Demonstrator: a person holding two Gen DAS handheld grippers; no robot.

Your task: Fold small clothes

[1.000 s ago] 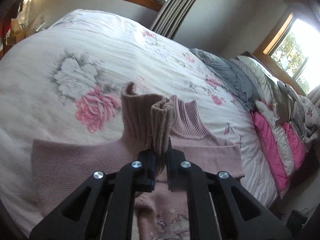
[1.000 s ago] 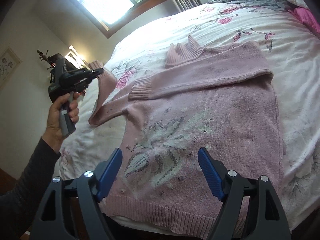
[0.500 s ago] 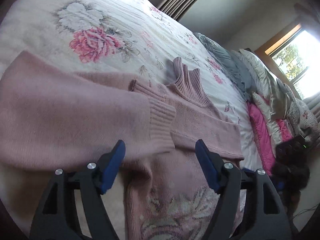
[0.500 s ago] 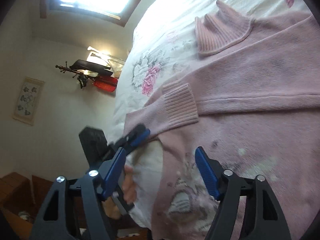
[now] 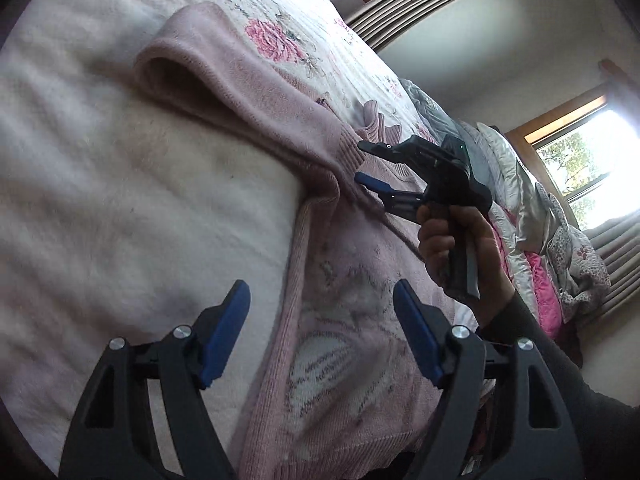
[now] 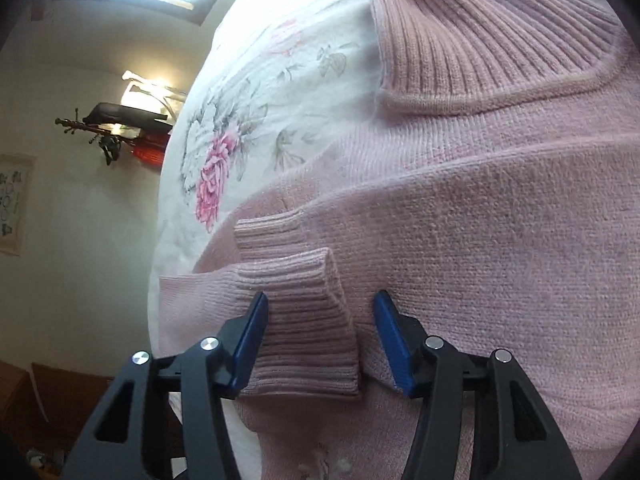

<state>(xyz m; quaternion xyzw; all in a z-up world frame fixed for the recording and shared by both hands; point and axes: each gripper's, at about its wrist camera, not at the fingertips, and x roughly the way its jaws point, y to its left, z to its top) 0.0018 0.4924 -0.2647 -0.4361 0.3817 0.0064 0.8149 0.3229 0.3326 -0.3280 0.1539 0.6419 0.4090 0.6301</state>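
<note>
Sleeve cuff [image 6: 304,320] between spread right gripper [image 6: 320,334] fingers [image 6: 250,340]

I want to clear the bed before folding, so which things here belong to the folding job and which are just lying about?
Job:
pink knitted turtleneck sweater
its ribbed sleeve cuff, between the open right claw
open left claw

Lying about:
grey blanket
pink and white quilts

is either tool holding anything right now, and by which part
Nothing is held: the left tool is open over the pink knitted sweater; the right tool is open around its ribbed cuff.
</note>
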